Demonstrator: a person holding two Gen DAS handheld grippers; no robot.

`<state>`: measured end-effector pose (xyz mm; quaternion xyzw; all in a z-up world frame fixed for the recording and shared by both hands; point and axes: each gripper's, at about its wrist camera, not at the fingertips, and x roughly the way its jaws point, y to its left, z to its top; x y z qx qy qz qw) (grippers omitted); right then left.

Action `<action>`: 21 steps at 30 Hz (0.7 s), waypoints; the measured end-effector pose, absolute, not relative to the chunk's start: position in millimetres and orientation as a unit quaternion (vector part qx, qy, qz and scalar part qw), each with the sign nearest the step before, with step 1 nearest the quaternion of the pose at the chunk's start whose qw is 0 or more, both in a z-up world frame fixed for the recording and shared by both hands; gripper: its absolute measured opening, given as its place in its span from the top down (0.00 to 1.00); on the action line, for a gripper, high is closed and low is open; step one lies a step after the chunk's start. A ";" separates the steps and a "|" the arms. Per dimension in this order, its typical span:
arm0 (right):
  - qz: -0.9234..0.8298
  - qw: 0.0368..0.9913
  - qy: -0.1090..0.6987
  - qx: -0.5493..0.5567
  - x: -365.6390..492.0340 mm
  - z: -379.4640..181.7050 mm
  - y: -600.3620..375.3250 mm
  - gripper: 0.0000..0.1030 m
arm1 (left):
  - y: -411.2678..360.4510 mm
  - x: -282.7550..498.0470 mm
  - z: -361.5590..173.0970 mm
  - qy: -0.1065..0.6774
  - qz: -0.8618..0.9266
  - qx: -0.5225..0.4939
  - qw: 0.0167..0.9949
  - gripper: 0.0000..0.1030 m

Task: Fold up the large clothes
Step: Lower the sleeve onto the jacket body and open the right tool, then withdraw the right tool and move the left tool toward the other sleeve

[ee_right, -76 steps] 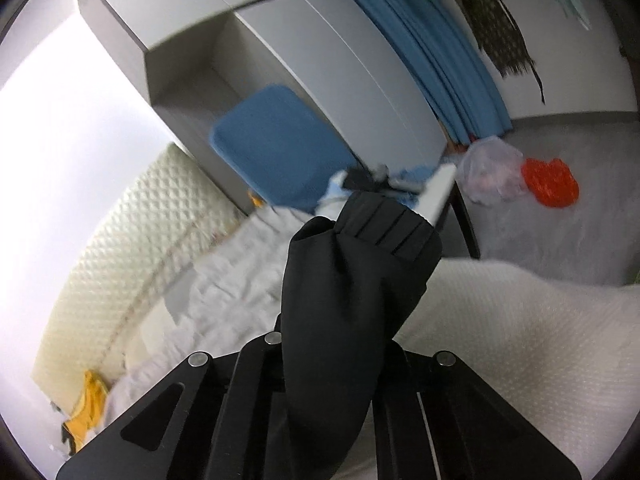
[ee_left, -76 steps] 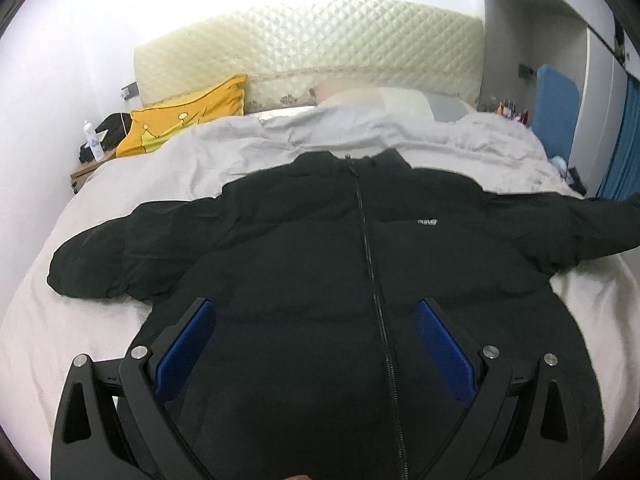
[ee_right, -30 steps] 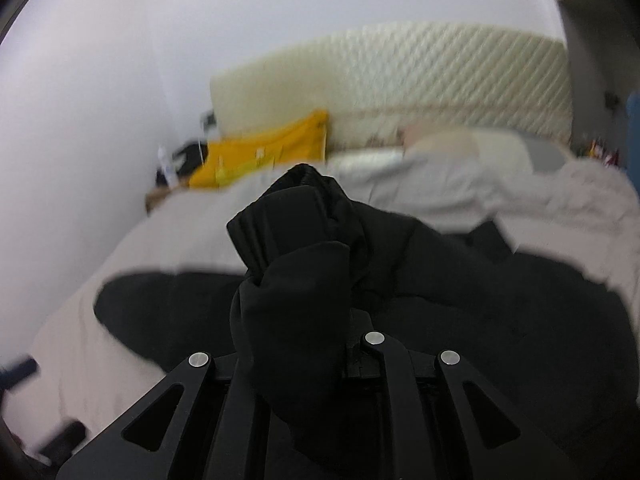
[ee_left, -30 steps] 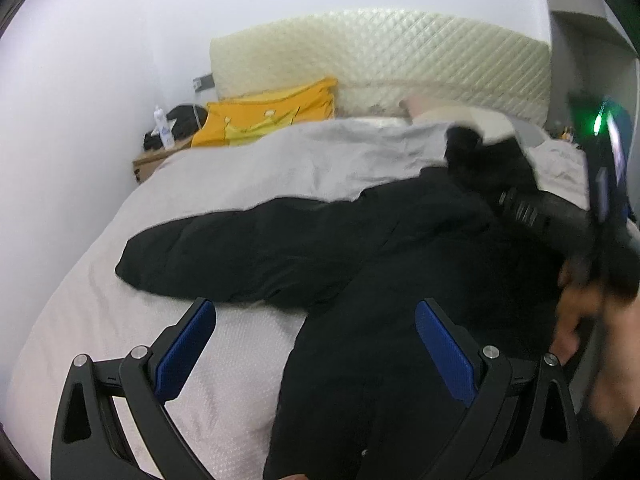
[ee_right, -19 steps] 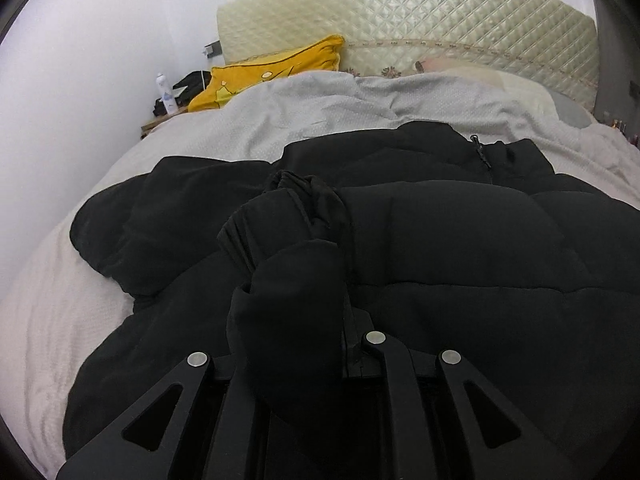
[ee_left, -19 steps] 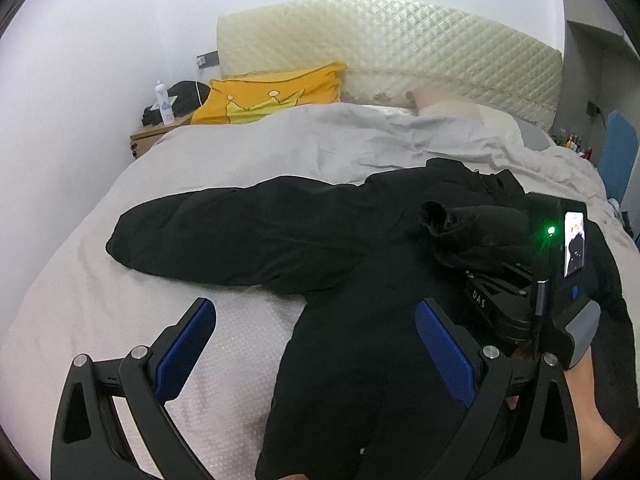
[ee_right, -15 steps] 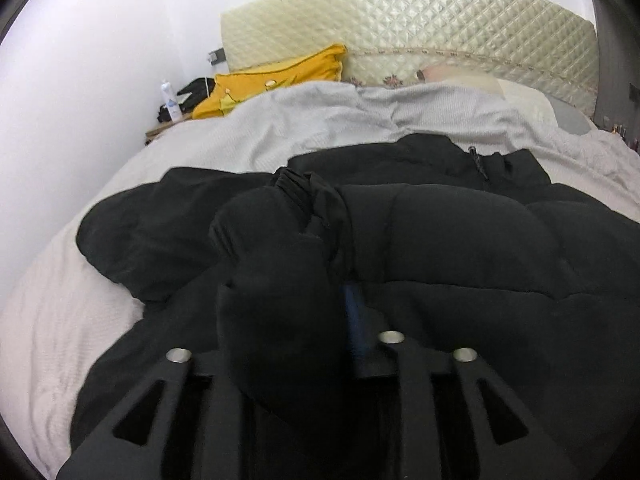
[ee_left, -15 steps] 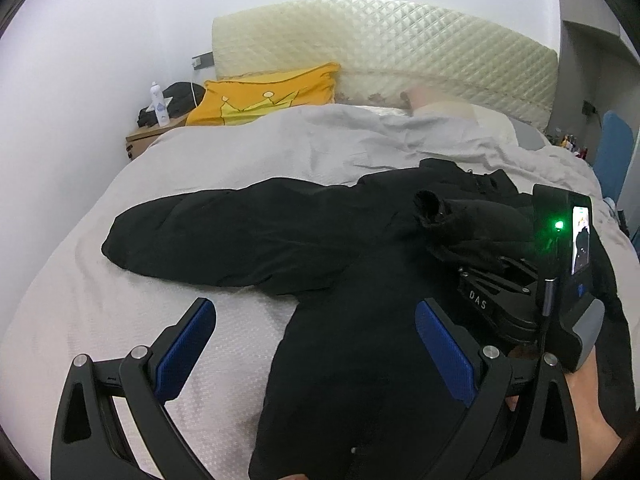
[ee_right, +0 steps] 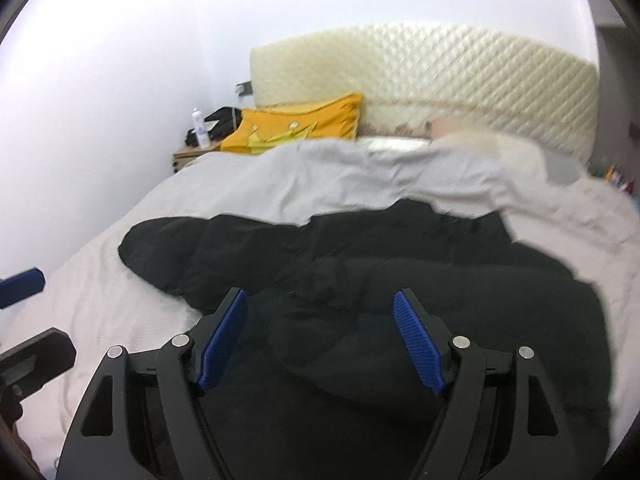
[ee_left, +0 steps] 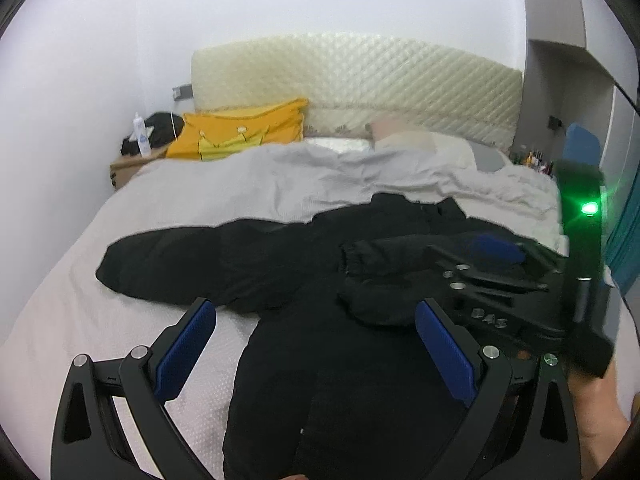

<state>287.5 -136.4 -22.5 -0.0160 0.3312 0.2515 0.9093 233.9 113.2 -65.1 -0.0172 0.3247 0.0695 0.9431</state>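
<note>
Across the centre of both wrist views: one black padded zip-front jacket (ee_left: 360, 320) lying flat on the pale grey quilted bedspread (ee_left: 200, 200), one sleeve folded in over the chest, the other sleeve stretched toward the left of the frame, seemingly awaiting its fold. The left gripper (ee_left: 316, 344) and the right gripper (ee_right: 320, 336) hover above it, blue pads spread wide, gripping nothing. No containers visible; yellow crown-print pillow (ee_left: 240, 132) at upper left.

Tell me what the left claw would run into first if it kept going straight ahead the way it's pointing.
Most likely the black jacket: its body fills the gap between the open left claw and lies directly ahead on the bed. The folded-over sleeve cuff sits a little farther on, though depth is uncertain.
</note>
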 end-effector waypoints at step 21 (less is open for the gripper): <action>0.116 0.967 0.225 0.030 166.3 54.9 -307.5 0.26 | 26.9 174.5 -44.2 0.281 0.000 0.004 0.960 0.03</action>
